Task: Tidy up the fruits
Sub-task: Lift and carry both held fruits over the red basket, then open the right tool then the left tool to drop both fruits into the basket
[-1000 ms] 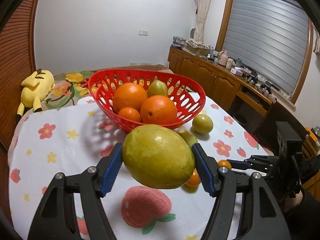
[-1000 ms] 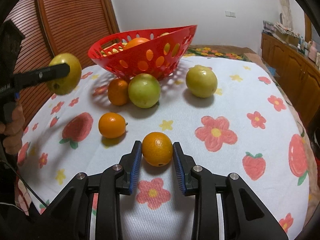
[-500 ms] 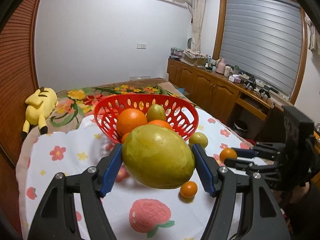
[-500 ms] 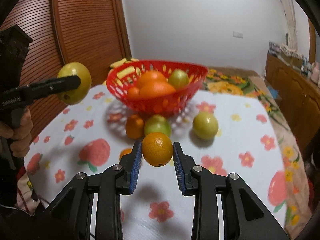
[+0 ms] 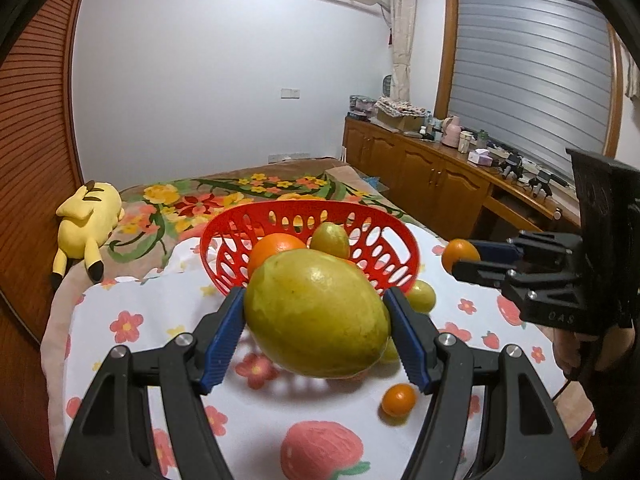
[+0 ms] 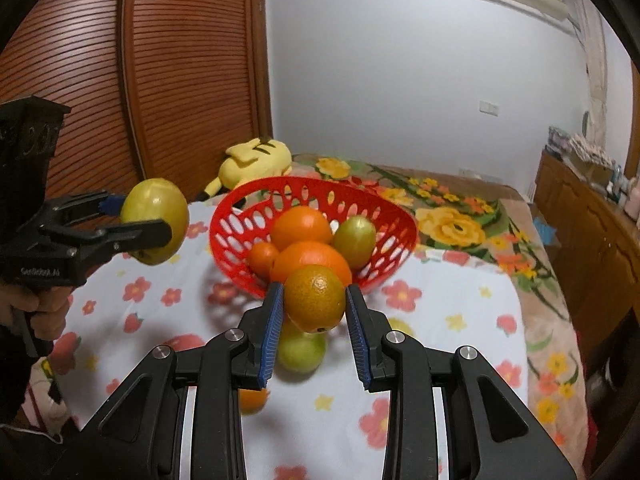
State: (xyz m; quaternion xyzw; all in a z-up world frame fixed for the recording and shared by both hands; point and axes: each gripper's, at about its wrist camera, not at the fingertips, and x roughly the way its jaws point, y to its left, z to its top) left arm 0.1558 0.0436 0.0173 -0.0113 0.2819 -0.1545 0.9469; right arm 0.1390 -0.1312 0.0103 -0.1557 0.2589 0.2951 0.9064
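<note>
My left gripper [image 5: 316, 320] is shut on a large yellow-green fruit [image 5: 316, 314], held in the air in front of the red basket [image 5: 400, 240]. The same fruit [image 6: 156, 220] shows at the left of the right wrist view, clamped in black fingers. My right gripper [image 6: 315, 300] is shut on a small orange [image 6: 315, 298], raised just before the red basket [image 6: 384, 264]. That orange [image 5: 460, 254] appears at the right of the left wrist view. The basket holds several oranges [image 6: 302, 226] and a green fruit [image 6: 354, 240].
A small orange [image 5: 398, 400] and a green fruit [image 5: 422, 296] lie on the flowered cloth [image 5: 132, 320]. Another green fruit [image 6: 300, 350] sits below the right gripper. A yellow plush toy [image 5: 88, 216] lies at the back left. Wooden cabinets [image 5: 420, 176] stand to the right.
Both grippers have risen with their fruit. The right gripper lifted the small orange off the cloth and now looks down into the basket. The left fruit now covers part of the basket.
</note>
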